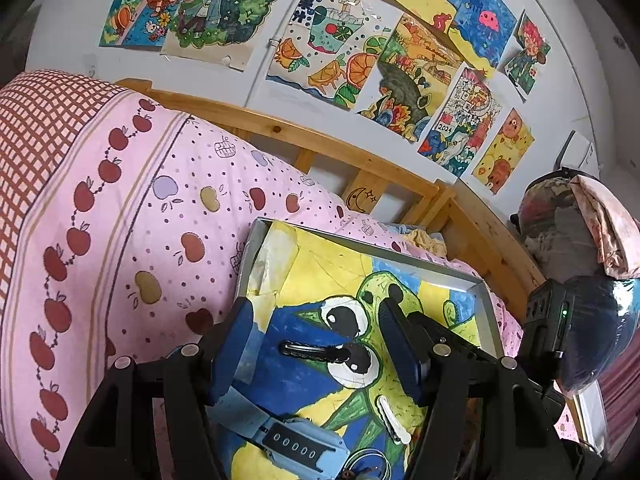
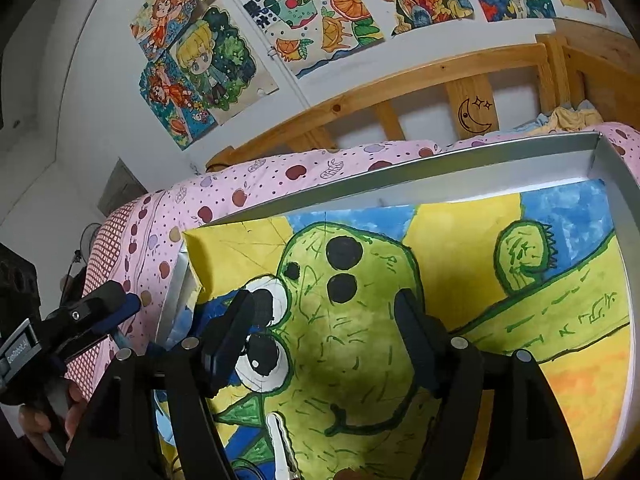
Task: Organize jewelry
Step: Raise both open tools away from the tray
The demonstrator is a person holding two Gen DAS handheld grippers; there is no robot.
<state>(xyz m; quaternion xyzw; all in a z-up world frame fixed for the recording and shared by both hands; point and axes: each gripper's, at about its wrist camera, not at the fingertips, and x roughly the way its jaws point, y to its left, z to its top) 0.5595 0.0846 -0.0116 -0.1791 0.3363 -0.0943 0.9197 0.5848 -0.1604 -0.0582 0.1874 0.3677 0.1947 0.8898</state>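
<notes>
- Left hand-held gripper (image 1: pixel 316 350) hangs released over the shallow grey tray (image 1: pixel 486 300), its blue-padded fingers (image 1: pixel 236 356) spread wide with nothing between them but the painted frog sheet (image 1: pixel 320 264) lining the tray.
- Directly between those fingers, lying flat on the sheet beside the frog's eye, is a black hair clip (image 1: pixel 310 351); neither finger touches it.
- Toward the tray's near edge sits a pale blue case with a row of number wheels (image 1: pixel 298 446), its left part hidden behind the left finger and the gripper's frame.
- Right of the case lies a white hair clip (image 1: pixel 394 420); in the right wrist view the same clip (image 2: pixel 280 444) is cut off by the bottom of the frame.
- At the very bottom of the left view a thin ring or bangle (image 1: pixel 370 462) is only partly visible, too cropped to identify.
- Right hand-held gripper (image 2: pixel 326 340) is likewise released, fingers well apart above the frog's green face, gripping nothing.
- The tray rests on a pink apple-print quilt (image 1: pixel 160 200) on the bed, against the wooden headboard (image 1: pixel 360 160).
- A hand (image 2: pixel 44 416) at the lower left corner of the right view is mostly hidden behind the other gripper's handle.
</notes>
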